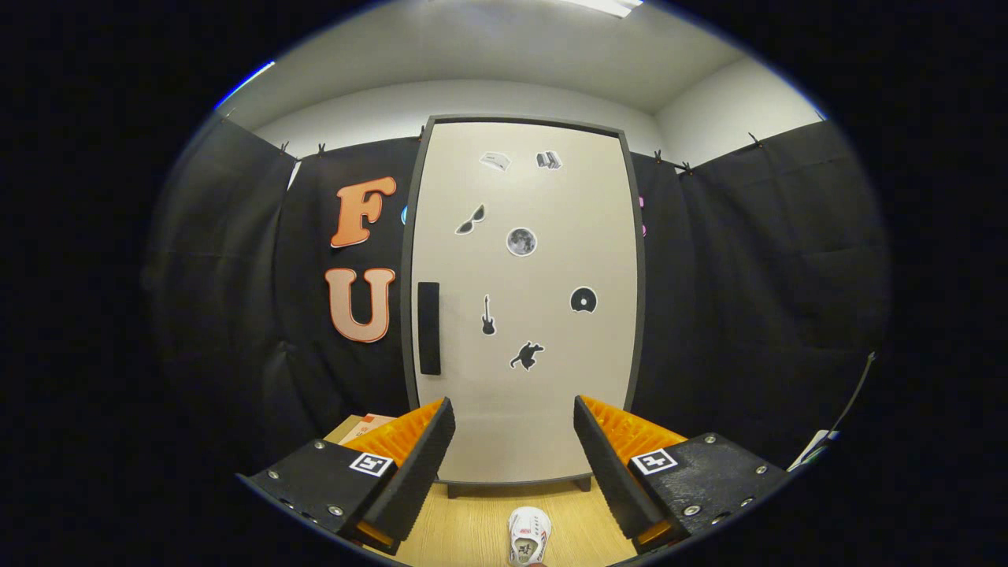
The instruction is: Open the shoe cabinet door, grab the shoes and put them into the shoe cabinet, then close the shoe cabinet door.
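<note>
The shoe cabinet (551, 378) stands upright straight ahead, beyond my fingers. Its pale door is shut, framed in dark grey and dotted with small stickers. A black handle strip (429, 327) runs down the door's left edge. A small white shoe (528, 536) lies on the wooden floor (472, 528) in front of the cabinet, low between my fingers and closer to me than their tips. My gripper (513, 429) is open, with nothing between its fingers, held a way back from the door.
Black cloth walls close in on both sides of the cabinet. A flat cardboard piece (366, 428) lies on the floor left of the cabinet, behind my left finger. A thin cable (854, 398) hangs at the far right.
</note>
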`<state>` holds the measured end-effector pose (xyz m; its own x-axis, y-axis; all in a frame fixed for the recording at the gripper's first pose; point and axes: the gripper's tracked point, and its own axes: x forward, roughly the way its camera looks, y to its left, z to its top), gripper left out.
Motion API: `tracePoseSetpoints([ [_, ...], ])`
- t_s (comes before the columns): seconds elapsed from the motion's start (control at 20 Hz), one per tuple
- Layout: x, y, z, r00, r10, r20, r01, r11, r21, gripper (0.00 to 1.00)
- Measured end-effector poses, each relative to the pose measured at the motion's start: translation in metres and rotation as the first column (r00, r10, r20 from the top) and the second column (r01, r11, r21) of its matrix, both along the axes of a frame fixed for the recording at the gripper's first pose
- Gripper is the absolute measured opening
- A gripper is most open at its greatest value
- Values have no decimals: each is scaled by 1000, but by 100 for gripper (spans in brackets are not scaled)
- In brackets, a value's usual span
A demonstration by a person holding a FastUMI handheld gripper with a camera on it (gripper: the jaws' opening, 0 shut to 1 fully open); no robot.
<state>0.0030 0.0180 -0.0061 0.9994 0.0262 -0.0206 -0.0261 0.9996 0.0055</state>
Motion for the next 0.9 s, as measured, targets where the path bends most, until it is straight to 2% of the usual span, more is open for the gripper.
tracePoseSetpoints([
  [0.45,43,52,10,998,54,23,-54,999,9,94],
  [0.65,81,84,18,996,79,41,-79,997,7,94],
  [0.9,130,106,22,996,68,49,-69,997,15,94],
])
